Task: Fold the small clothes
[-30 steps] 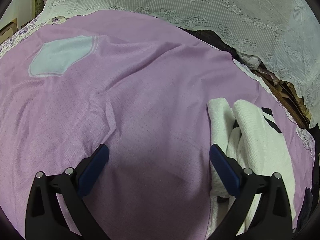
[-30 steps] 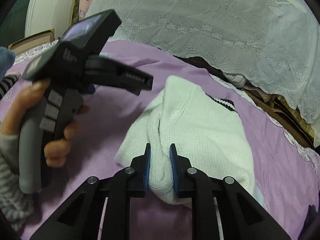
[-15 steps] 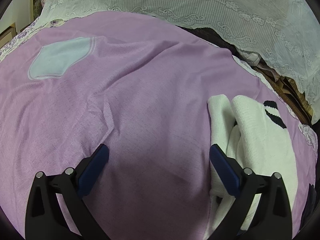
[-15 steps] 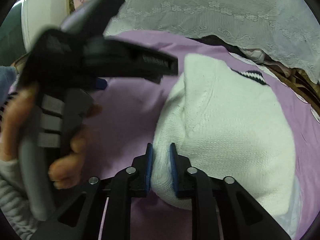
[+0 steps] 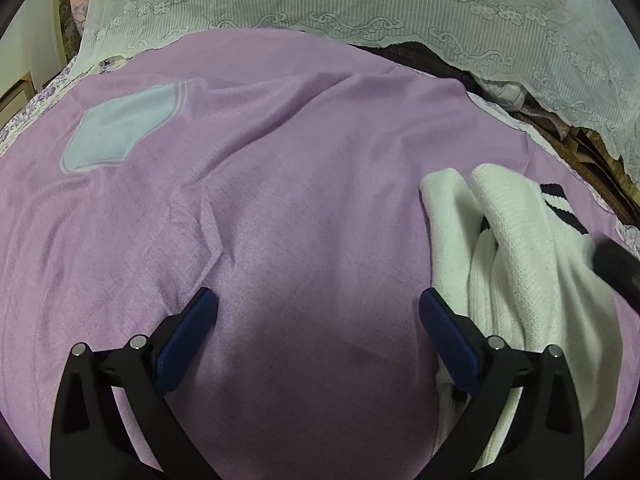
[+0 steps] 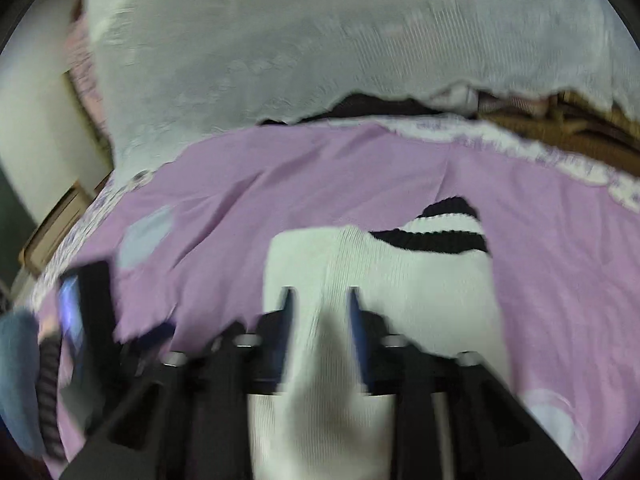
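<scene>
In the left wrist view, the left gripper point(image 5: 318, 332) hangs over the purple sheet point(image 5: 280, 184) with its blue pads far apart and nothing between them. The white knit garment point(image 5: 516, 264) lies bunched on the sheet at the right, just beside the right pad. A lace cover point(image 5: 360, 4) drapes at the far side.

In the blurred right wrist view, the right gripper point(image 6: 320, 312) is clamped on a fold of the white knit garment point(image 6: 420, 280), its black-striped cuff point(image 6: 440, 232) farther off.
</scene>
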The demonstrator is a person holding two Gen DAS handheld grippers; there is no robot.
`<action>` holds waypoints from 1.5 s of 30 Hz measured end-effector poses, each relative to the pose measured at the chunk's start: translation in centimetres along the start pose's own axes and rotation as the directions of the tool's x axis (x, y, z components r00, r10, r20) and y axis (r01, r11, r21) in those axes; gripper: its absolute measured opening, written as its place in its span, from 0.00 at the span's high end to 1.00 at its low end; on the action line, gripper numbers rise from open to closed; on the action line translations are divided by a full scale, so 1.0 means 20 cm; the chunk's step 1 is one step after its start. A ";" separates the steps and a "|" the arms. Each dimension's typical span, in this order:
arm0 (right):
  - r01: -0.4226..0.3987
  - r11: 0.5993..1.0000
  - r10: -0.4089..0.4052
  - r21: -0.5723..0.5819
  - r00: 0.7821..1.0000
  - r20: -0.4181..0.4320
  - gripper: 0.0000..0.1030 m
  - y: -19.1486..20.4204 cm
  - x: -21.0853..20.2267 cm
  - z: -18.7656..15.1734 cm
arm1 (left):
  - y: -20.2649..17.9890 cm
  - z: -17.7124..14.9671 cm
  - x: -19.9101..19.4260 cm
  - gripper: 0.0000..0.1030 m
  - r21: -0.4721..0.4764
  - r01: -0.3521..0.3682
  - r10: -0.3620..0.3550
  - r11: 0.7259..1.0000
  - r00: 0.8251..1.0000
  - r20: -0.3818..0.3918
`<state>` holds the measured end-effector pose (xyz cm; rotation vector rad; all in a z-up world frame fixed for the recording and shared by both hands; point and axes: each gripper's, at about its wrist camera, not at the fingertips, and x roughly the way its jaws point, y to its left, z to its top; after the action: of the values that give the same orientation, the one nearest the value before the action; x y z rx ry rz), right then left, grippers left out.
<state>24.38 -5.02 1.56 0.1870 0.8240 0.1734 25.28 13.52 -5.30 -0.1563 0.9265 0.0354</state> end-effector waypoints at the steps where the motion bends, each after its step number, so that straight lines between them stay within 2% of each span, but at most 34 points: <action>1: 0.001 1.000 -0.001 0.015 1.000 -0.019 0.92 -0.01 0.05 0.01 | 0.00 0.00 0.00 0.04 0.000 0.000 0.000 1.000 1.000 -0.001; 4: 0.021 1.000 -0.019 0.020 0.997 -0.069 0.92 0.01 0.22 0.03 | 0.00 0.00 0.01 0.04 0.003 -0.006 0.006 1.000 1.000 -0.004; 6: 0.002 1.000 -0.001 0.010 0.995 -0.100 0.92 0.06 0.31 0.02 | -0.01 0.00 0.01 0.04 0.006 -0.019 0.019 1.000 1.000 -0.003; 11: 0.009 1.000 -0.010 -0.017 0.996 -0.088 0.97 0.12 0.41 0.00 | -0.04 0.00 0.03 0.04 0.029 -0.047 0.047 0.998 0.999 -0.001; 14: -0.053 0.999 0.053 0.008 0.998 -0.015 0.91 0.08 0.28 0.00 | -0.03 0.00 0.02 0.04 0.021 -0.038 0.038 0.999 0.999 -0.001; 17: -0.100 0.995 0.098 0.019 0.993 0.060 0.91 0.03 0.10 -0.01 | -0.03 0.00 0.02 0.04 0.020 -0.034 0.034 0.999 0.999 0.001; 20: -0.065 0.998 0.064 0.006 0.992 0.113 0.87 -0.06 -0.09 -0.06 | -0.02 0.00 0.01 0.04 0.008 -0.015 0.015 1.000 1.000 0.005; 22: -0.034 0.999 0.033 0.011 0.992 0.122 0.79 -0.14 -0.18 -0.14 | -0.02 0.00 -0.01 0.04 -0.005 0.005 -0.005 1.000 1.000 0.007; 25: 0.015 1.000 -0.018 0.020 0.992 0.127 0.78 -0.23 -0.25 -0.26 | 0.00 0.00 -0.04 0.04 -0.032 0.056 -0.056 0.998 0.998 0.016; 29: 0.084 0.996 -0.079 -0.019 0.980 0.182 0.77 -0.25 -0.33 -0.41 | -0.03 -0.01 -0.08 0.04 -0.024 0.104 -0.103 0.994 0.994 0.028; 31: 0.087 0.995 -0.079 -0.044 0.983 0.167 0.69 -0.25 -0.33 -0.47 | -0.06 -0.02 -0.09 0.04 0.000 0.111 -0.111 0.994 0.993 0.029; 33: 0.114 0.991 -0.106 -0.071 0.988 0.117 0.68 -0.24 -0.29 -0.53 | -0.12 -0.04 -0.08 0.04 0.048 0.106 -0.107 0.993 0.994 0.015; 37: 0.155 0.981 -0.144 -0.116 0.985 0.098 0.66 -0.21 -0.27 -0.62 | -0.17 -0.07 -0.05 0.04 0.103 0.060 -0.062 0.993 0.998 0.014; 41: 0.133 0.985 -0.124 -0.108 0.989 0.084 0.66 -0.24 -0.30 -0.65 | -0.12 -0.05 -0.02 0.04 0.066 0.098 -0.097 0.993 0.995 -0.024; 45: 0.115 0.989 -0.100 -0.092 0.983 0.152 0.63 -0.23 -0.39 -0.65 | -0.09 -0.05 -0.08 0.04 0.034 0.160 -0.159 0.987 0.987 -0.008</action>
<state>9.89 -9.98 -2.59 0.0591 0.6745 0.0979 23.69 11.66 -4.52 -0.1980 0.9172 -0.1293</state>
